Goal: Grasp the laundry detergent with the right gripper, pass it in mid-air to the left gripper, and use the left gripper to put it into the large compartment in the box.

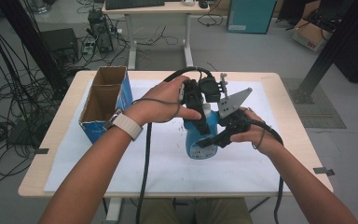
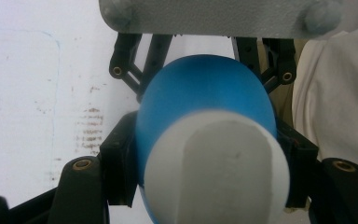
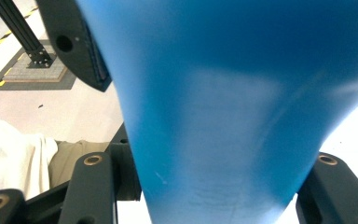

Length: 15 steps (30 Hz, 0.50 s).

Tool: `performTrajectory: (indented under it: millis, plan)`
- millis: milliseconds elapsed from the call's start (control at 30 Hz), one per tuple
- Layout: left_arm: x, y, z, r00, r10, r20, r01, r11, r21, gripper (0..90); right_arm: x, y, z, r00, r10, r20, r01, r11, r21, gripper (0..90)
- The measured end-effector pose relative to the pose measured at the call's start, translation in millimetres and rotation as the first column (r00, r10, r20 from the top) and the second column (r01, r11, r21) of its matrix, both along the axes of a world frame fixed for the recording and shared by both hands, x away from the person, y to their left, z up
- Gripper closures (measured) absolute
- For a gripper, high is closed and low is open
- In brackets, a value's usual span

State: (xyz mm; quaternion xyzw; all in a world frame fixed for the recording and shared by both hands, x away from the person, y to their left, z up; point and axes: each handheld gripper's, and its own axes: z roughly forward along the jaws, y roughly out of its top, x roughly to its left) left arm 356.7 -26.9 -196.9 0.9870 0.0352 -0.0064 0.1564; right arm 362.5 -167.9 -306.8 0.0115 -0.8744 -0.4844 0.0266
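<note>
The blue bottle stands upright near the middle of the counter, on its white sheet. The left hand-held gripper is clamped on it high up, just under the white cap, probably to steady it. The right hand-held gripper is clamped lower on the body, so likely one holds while the other works. An open box waits by the left edge.

An open cardboard box with blue sides stands at the left of a pale wooden surface, beside a stained white mat. Behind, a desk and what may be tangled cables on the floor.
</note>
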Motion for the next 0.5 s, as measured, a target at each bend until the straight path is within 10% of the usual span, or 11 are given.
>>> performTrajectory:
  millis: [500]
  plan:
    - [-0.6, 0.7, 0.0, 1.0000, -0.003, 0.000, 0.003, 1.0000, 0.004, 37.6, -0.8, 0.3, 0.3, 1.0000, 0.002, -0.001, -0.002, 1.000, -0.004, 43.8]
